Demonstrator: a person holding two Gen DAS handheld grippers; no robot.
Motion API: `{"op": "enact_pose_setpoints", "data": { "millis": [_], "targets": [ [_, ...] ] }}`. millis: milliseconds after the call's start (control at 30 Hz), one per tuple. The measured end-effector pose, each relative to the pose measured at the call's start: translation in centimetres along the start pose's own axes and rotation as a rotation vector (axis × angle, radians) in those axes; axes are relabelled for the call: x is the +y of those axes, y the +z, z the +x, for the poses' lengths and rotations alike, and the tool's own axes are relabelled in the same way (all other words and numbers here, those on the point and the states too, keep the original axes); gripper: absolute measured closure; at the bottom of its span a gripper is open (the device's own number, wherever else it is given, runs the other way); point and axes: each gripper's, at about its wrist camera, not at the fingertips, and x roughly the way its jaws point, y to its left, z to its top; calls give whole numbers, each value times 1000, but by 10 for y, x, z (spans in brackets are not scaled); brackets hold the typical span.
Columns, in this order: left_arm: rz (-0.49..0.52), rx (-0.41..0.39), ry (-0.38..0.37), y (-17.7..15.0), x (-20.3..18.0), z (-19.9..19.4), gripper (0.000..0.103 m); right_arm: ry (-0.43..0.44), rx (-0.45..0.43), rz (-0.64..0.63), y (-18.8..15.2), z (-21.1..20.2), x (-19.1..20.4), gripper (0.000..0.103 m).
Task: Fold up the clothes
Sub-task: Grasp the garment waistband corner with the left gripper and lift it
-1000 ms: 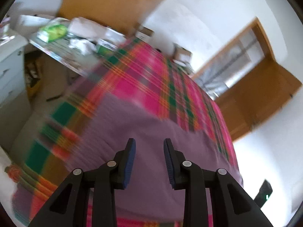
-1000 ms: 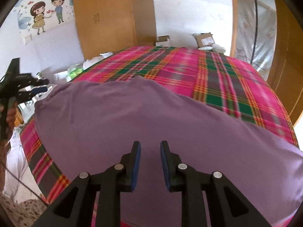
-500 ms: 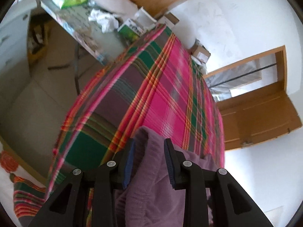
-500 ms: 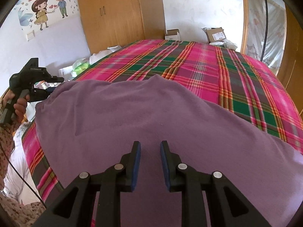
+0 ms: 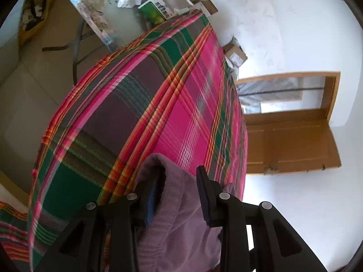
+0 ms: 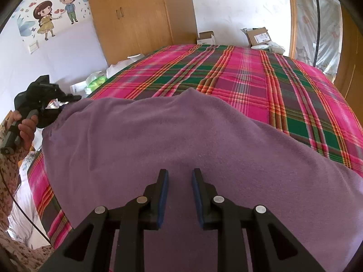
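Garment [image 6: 181, 140] spread over plaid bed [image 6: 261, 72].
Left gripper [image 5: 179, 195]: cloth corner bunched between fingers, gap wide, firm pinch unclear.
Right gripper [image 6: 180, 190]: part-open, empty, over cloth middle.
Step, judged: taking left corner.
Next needs sure pinch, smooth carry across.

One purple garment [image 6: 181, 140]; two grippers [image 6: 180, 176]; two cardboard boxes [image 6: 258, 36]
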Motion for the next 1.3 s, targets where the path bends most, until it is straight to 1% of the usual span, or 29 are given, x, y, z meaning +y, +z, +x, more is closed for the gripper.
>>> {"op": "enact_pose_setpoints", "data": {
  "millis": [33,67,100,167,400,600,733,767,800,833,867,933,1000,1100,1133,1200,1233,1300],
  "targets": [
    [-9,-9,-6,0,1,-1,90,0,0,1,0,0,0,80],
    [-17,-17,-11,-1,2,-1,94,1,0,1,0,0,0,80],
    [-26,-26,-17,-1,2,-2,95,0,1,2,0,0,0,80],
    [-36,-57,-21,-1,4,-6,95,-2,1,0,0,0,0,80],
    [-43,-158,14,-2,7,-15,96,-3,2,-4,0,1,1,80],
    [-44,-175,70,-1,13,-8,97,-8,2,-13,1,1,1,79],
    [-38,-165,81,-1,12,-7,97,-3,-6,-23,2,0,6,79],
    [-28,-161,88,-1,11,-8,96,1,-10,-28,2,-1,8,79],
    [-14,-160,97,-3,8,-10,94,8,-19,-38,3,-2,11,79],
    [0,-162,108,-4,5,-13,88,16,-27,-55,3,-3,16,79],
    [10,-165,122,-6,3,-17,86,20,-30,-66,4,-3,20,79],
    [24,-180,128,-9,0,-25,85,42,-40,-85,8,-4,29,79],
    [39,-201,133,-16,-3,-37,78,74,-55,-104,13,-4,40,79],
    [79,-223,183,-33,-10,-54,74,127,-74,-134,20,-3,60,79],
    [93,-220,215,-39,-12,-56,73,152,-79,-147,21,-3,67,79],
    [85,-206,274,-53,-9,-62,73,205,-83,-180,21,-2,82,79],
    [69,-200,282,-58,-6,-64,73,219,-79,-196,20,0,89,79],
    [15,-183,241,-66,4,-68,73,247,-63,-233,17,5,102,79]
  ]
}}
